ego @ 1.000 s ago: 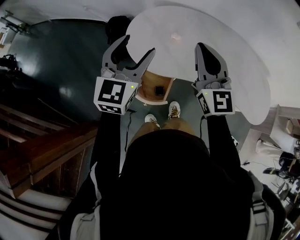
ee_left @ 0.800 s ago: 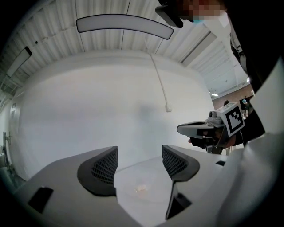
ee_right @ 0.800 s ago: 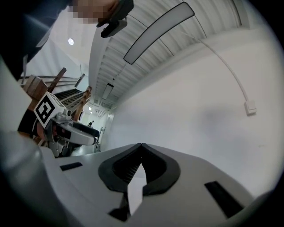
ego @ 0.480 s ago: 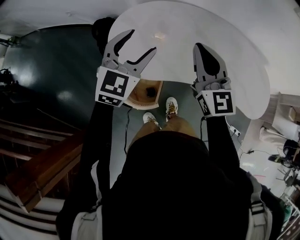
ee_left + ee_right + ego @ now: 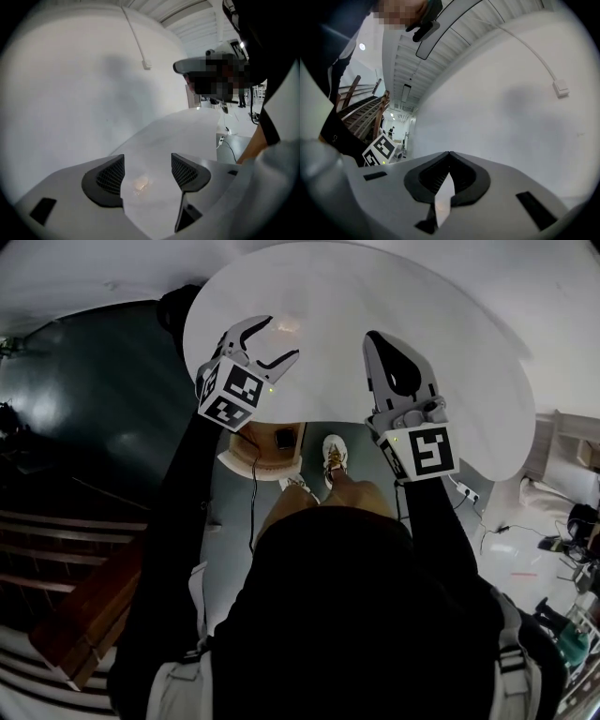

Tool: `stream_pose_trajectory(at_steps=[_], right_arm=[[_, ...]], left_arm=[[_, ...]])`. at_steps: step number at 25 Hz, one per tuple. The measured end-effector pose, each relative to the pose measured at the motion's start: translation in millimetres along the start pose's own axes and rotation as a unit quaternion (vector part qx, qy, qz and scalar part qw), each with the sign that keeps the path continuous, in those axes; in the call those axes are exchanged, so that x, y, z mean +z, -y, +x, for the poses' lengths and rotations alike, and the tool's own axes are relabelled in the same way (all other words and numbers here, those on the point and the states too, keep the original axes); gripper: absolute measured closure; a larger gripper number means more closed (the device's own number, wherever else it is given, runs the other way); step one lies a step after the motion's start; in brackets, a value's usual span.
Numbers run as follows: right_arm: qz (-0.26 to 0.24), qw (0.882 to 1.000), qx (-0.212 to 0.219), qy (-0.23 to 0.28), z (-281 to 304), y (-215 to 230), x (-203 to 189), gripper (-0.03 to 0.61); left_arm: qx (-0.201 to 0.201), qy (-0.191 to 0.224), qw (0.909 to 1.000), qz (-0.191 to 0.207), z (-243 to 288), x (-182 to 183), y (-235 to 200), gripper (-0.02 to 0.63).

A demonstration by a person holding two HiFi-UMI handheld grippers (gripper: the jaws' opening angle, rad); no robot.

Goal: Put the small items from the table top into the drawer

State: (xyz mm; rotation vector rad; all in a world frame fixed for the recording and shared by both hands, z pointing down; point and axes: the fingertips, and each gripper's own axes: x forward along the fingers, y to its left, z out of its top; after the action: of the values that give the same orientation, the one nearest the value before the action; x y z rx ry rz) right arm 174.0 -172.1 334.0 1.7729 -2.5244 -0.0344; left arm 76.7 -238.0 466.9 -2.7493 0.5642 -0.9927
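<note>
A round white table top (image 5: 450, 352) fills the upper part of the head view, and I see no small items lying on it. Below its near edge a wooden drawer (image 5: 267, 442) stands open with a small dark item (image 5: 284, 439) inside. My left gripper (image 5: 267, 341) hovers open over the table's near left part with nothing between its jaws (image 5: 147, 171); only a faint shiny spot on the table shows there. My right gripper (image 5: 382, 345) is shut and empty (image 5: 449, 154), raised over the table's near edge. The left gripper's marker cube (image 5: 379, 150) shows in the right gripper view.
The person's shoes (image 5: 333, 454) stand on the dark floor beside the drawer. A wooden staircase (image 5: 84, 615) runs down the left. A power strip and cable (image 5: 464, 491) lie on the floor at right. A white wall (image 5: 70, 93) rises behind the table.
Both grippers have moved forward and left over the table top, and the left one has tilted. More of the drawer is now hidden under the table's edge. Neither gripper's jaws have changed.
</note>
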Motion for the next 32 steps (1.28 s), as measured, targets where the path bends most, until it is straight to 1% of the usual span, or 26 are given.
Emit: stream_pose_trajectory(at_steps=[2,5,8,10,11,14,18,21,23,24,25,27,30,31,32], right_arm=[[0.004,1.0,0.002,-0.006,4,5,-7,0.552],[0.009,1.0,0.0,-0.015,9,13,-15,0.552],[0.012,0.999,-0.004,-0.031,9,23,-24,0.552],[0.014,0.999,-0.011,-0.044,11,30,-30,0.552],[0.015,0.999,-0.011,-0.043,12,32,-30,0.552],[0.018,0.999,-0.001,-0.029,14,36,-30,0.552],[0.022,0.999,-0.004,-0.028,14,45,-35,0.552],[0.02,0.999,-0.013,-0.033,11,55,-37,0.552],[0.024,0.999,-0.019,-0.03,9,61,-37,0.552],[0.025,0.999,-0.022,-0.03,8,63,-37,0.552],[0.027,0.999,-0.026,-0.032,7,64,-38,0.552],[0.028,0.998,-0.033,-0.04,6,66,-39,0.552],[0.027,0.998,-0.035,-0.044,8,66,-40,0.552],[0.026,0.998,-0.037,-0.044,9,64,-40,0.552],[0.024,0.998,-0.037,-0.04,10,62,-39,0.552]], left_arm=[[-0.015,-0.03,0.9992,0.023,21,-17,-2,0.288],[-0.039,-0.076,0.9946,0.059,49,-43,-6,0.305],[-0.062,-0.113,0.9878,0.088,72,-62,-9,0.312],[-0.08,-0.134,0.9817,0.108,86,-73,-11,0.316],[-0.09,-0.145,0.978,0.119,93,-79,-10,0.316],[-0.126,-0.182,0.9629,0.154,112,-97,-7,0.317],[-0.153,-0.226,0.9394,0.207,137,-122,-10,0.328],[-0.195,-0.267,0.9201,0.21,146,-139,-6,0.334],[-0.229,-0.289,0.9071,0.202,147,-143,-2,0.39],[-0.238,-0.294,0.9028,0.204,147,-143,-1,0.436],[-0.239,-0.297,0.9004,0.21,147,-142,0,0.467],[-0.233,-0.298,0.901,0.213,147,-140,2,0.484],[-0.224,-0.291,0.9089,0.197,142,-140,6,0.488],[-0.216,-0.288,0.9125,0.194,139,-140,6,0.488],[-0.205,-0.281,0.9181,0.19,134,-137,5,0.488]])
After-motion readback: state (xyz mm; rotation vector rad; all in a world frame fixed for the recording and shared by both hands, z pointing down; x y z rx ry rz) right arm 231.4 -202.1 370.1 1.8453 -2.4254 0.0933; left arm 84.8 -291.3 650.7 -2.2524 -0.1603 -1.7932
